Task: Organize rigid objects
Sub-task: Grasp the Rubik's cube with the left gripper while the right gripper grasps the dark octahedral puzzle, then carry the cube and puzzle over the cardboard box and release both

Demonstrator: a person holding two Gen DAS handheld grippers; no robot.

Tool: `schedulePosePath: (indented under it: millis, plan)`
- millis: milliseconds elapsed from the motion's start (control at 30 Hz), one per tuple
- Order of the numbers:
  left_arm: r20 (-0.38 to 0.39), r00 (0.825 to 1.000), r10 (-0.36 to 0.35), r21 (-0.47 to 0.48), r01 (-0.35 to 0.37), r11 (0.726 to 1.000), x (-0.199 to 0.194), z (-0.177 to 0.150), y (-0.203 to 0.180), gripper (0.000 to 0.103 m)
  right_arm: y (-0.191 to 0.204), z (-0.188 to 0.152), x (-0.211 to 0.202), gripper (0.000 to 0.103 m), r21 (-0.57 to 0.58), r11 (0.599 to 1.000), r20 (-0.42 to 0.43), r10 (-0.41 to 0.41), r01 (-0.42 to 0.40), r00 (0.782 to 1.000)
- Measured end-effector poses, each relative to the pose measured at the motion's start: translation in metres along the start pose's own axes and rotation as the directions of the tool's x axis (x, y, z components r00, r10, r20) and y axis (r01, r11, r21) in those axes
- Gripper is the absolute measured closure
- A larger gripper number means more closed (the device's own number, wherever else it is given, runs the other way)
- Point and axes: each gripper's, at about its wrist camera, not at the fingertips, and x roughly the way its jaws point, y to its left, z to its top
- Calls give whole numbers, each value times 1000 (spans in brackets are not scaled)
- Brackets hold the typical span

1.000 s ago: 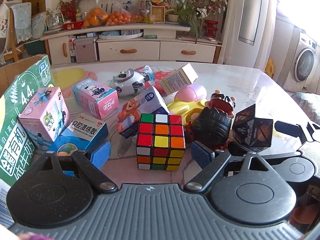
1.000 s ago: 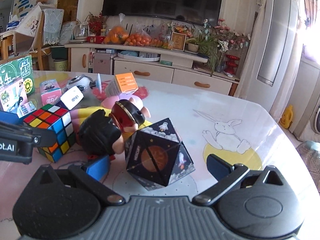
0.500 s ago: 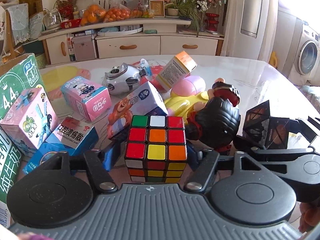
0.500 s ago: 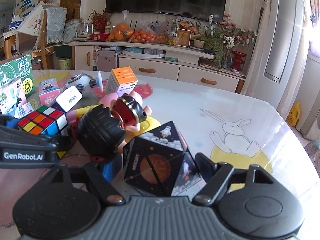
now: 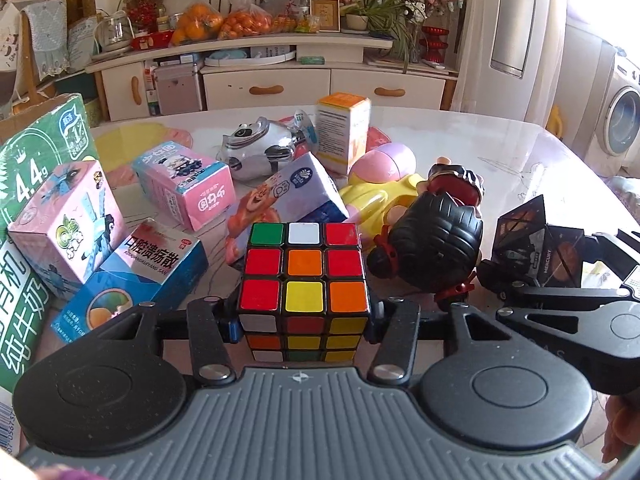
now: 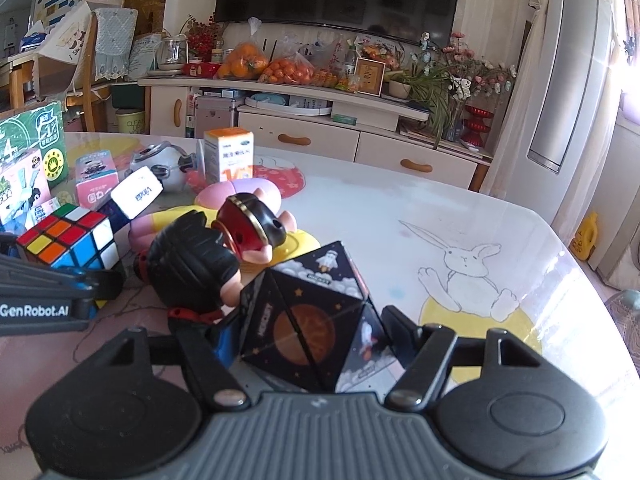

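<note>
My left gripper (image 5: 304, 322) has just been closing, and now its 2 fingers (image 5: 230, 326) press on both sides of the color cube (image 5: 304, 280). The cube sits on the table (image 5: 500, 148), right in front of my left camera, with red, orange, yellow, green and white squares on top.

My right gripper (image 6: 310, 338) has just been closing too. Its 2 fingers (image 6: 396, 330) squeeze the black space cube (image 6: 316, 316), the one with an orange planet and a little rocket on it. It rests on the table, tilted on a corner.

Between my 2 grippers lies a toy figure (image 5: 440, 244) with black hair and a red hat. It touches the space cube on 1 side and is just beside the color cube on the other. Behind it I see a yellow and pink toy (image 5: 384, 196).

To the left of the color cube are a blue box (image 5: 136, 280), 2 pink boxes (image 5: 64, 224) and a big green milk carton (image 5: 28, 184). Farther back stand a silver toy (image 5: 260, 148) and a white and orange box (image 5: 342, 132).
</note>
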Motion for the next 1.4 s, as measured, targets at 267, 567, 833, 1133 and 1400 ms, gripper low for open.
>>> schedulePosePath:
  millis: [267, 567, 833, 1133, 1400]
  plan:
    - [17, 1000, -21, -14, 21, 1000, -20, -3, 6, 39, 2, 3, -9, 33, 24, 1000, 17, 5, -6, 1000]
    - [49, 998, -43, -40, 45, 998, -43, -1, 20, 39, 12, 11, -23, 33, 41, 999, 44, 16, -18, 999]
    - [101, 993, -58, -78, 66, 995, -74, 7, 39, 39, 21, 19, -41, 33, 50, 998, 61, 26, -29, 998]
    - [179, 981, -77, -105, 97, 990, -117, 7, 57, 39, 43, 32, -55, 33, 51, 998, 79, 26, -30, 997]
    - [236, 970, -64, -153, 102, 983, -149, 11, 81, 39, 77, 45, -67, 33, 4, 999, 94, 53, -53, 994]
